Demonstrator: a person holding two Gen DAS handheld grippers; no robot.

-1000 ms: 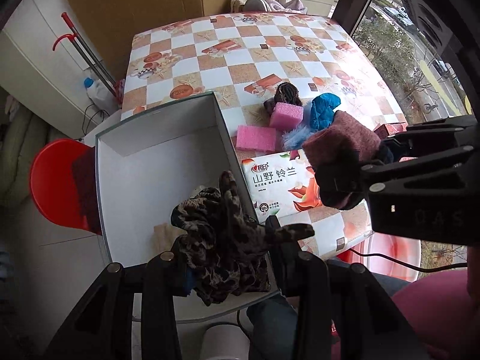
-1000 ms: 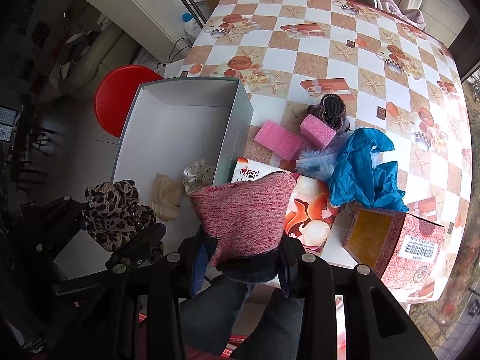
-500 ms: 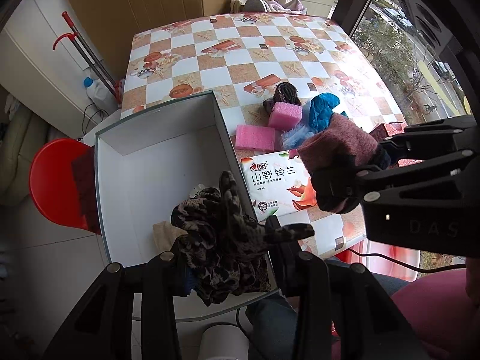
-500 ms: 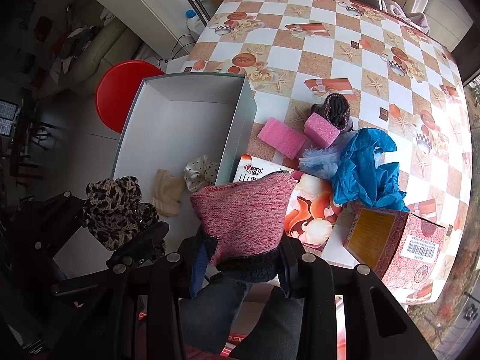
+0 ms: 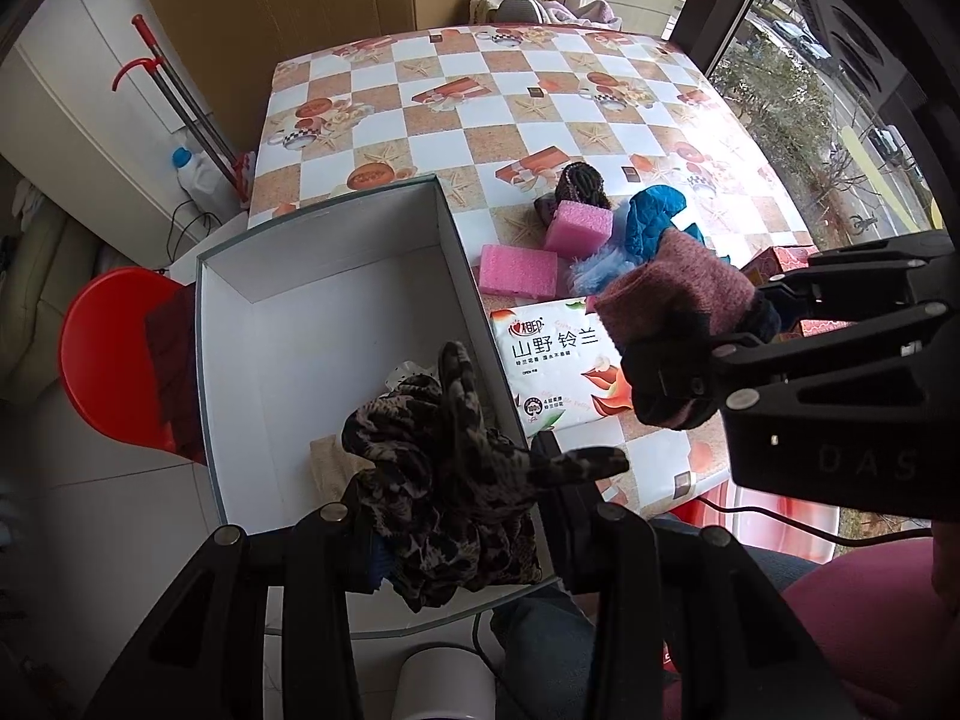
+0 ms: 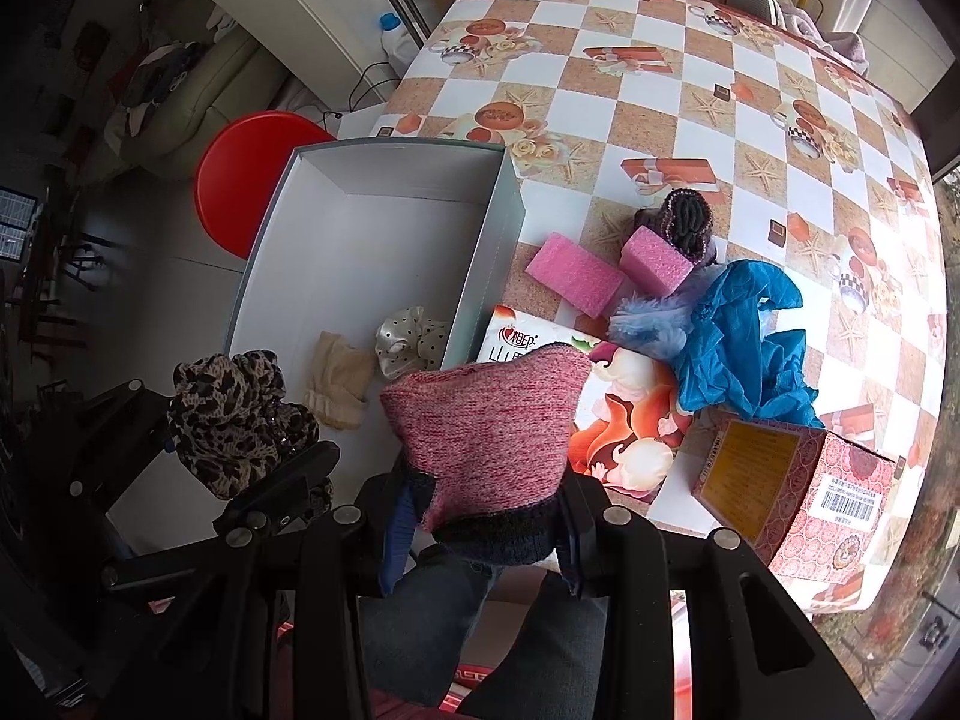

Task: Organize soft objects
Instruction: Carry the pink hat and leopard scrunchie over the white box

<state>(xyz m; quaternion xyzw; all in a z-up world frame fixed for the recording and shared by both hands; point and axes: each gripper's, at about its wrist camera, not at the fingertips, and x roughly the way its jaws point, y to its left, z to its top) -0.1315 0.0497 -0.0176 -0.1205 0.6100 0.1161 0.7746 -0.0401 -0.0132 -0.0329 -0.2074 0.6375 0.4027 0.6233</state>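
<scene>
My left gripper (image 5: 447, 531) is shut on a leopard-print glove (image 5: 450, 474) and holds it above the near end of the open white box (image 5: 324, 276). The glove also shows in the right wrist view (image 6: 234, 414). My right gripper (image 6: 480, 516) is shut on a pink knit sock with a dark cuff (image 6: 492, 432), held above the tissue pack (image 6: 624, 420) beside the box's right wall. The sock also shows in the left wrist view (image 5: 678, 306). In the box (image 6: 372, 180) lie a beige sock (image 6: 336, 384) and a dotted white scrunchie (image 6: 408, 342).
On the checked table (image 5: 480, 96) lie two pink foam blocks (image 6: 576, 273), a blue cloth (image 6: 744, 342), a pale blue fluffy item (image 6: 648, 318) and a dark knit item (image 6: 690, 216). A patterned carton (image 6: 792, 480) stands at the table's near right. A red stool (image 5: 114, 348) is left of the box.
My right gripper with the pink sock has moved a little left toward the box. My left gripper and the leopard glove have hardly moved.
</scene>
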